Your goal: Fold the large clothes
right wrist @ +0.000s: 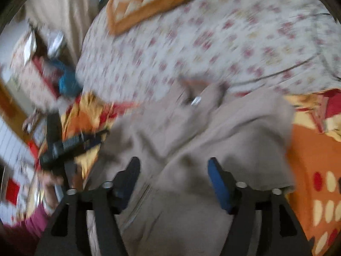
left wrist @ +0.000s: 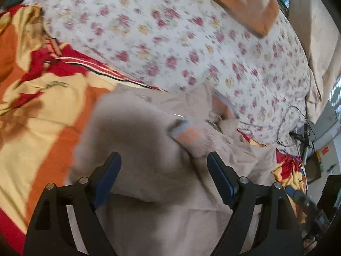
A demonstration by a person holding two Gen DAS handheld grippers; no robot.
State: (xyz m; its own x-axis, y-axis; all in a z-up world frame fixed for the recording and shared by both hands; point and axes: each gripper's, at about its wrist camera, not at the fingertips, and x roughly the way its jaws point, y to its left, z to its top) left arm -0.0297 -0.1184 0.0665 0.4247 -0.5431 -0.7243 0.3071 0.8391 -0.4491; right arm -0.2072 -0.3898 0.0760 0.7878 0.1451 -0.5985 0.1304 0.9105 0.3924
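Left wrist view first: the left gripper [left wrist: 164,160] hangs over the beige garment [left wrist: 149,192], jaws spread wide with nothing between the blue pads [left wrist: 108,177]. The cloth lies below them, apart from the fingertips as far as the blur lets anyone tell. The garment is rumpled on the bed, part on the orange, yellow and red blanket [left wrist: 42,106], its far edge reaching the white floral sheet [left wrist: 170,42]. A sewn label with orange lettering [left wrist: 187,134] shows on a fold just beyond the right-hand finger. At the lower right edge the other tool, the right gripper [left wrist: 302,200], pokes in, too blurred to read its jaws from here. An orange-and-cream cushion [left wrist: 238,2] sits at the far side of the bed.

Over to the right wrist view, heavily smeared: the right gripper [right wrist: 173,164] is wide apart too, empty, pads clear of each other, the garment [right wrist: 213,132] spread beneath and ahead of it. Whether a fingertip brushes the cloth, I can't tell. To the left the left gripper [right wrist: 70,147] appears over the garment's edge, held by a hand [right wrist: 51,183] with a magenta sleeve [right wrist: 23,230]. The cushion [right wrist: 147,2] is at the top.
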